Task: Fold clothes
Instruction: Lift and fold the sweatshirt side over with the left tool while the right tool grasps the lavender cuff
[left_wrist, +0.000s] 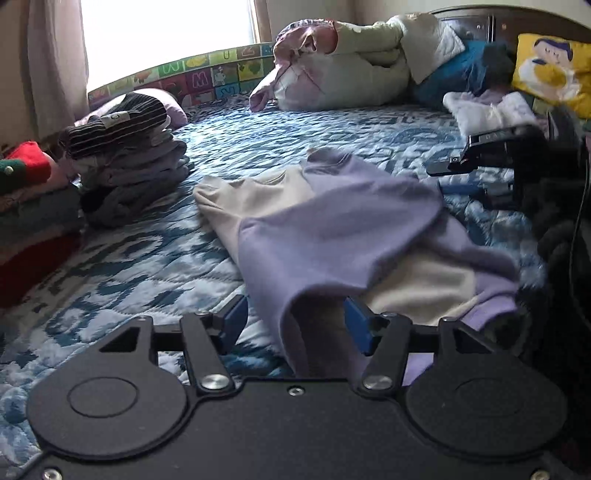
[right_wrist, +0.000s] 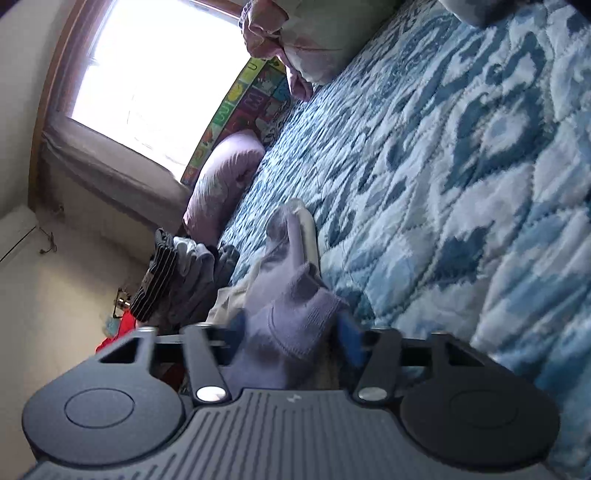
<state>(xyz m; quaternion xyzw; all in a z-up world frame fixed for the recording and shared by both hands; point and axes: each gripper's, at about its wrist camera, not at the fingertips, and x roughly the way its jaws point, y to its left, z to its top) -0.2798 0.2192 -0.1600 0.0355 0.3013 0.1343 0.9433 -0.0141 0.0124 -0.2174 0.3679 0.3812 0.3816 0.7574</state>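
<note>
A lavender and cream sweater (left_wrist: 332, 229) lies spread on the blue patterned quilt (left_wrist: 147, 258). My left gripper (left_wrist: 295, 325) is open at the sweater's near edge, with a fold of lavender cloth lying between its blue fingers (left_wrist: 356, 321). My right gripper (right_wrist: 291, 336) is open around a lavender ribbed cuff (right_wrist: 295, 317) of the same sweater, its blue fingers (right_wrist: 349, 339) either side of the cloth. The right gripper also shows at the right in the left wrist view (left_wrist: 480, 155), above the quilt.
A pile of folded clothes topped by a striped dark garment (left_wrist: 122, 125) sits at the left, beside red and green clothes (left_wrist: 22, 173). Bundled bedding (left_wrist: 351, 62), a white garment (left_wrist: 487, 110) and a yellow cushion (left_wrist: 554, 70) lie at the bed's head. A pink pillow (right_wrist: 221, 177) lies by the window.
</note>
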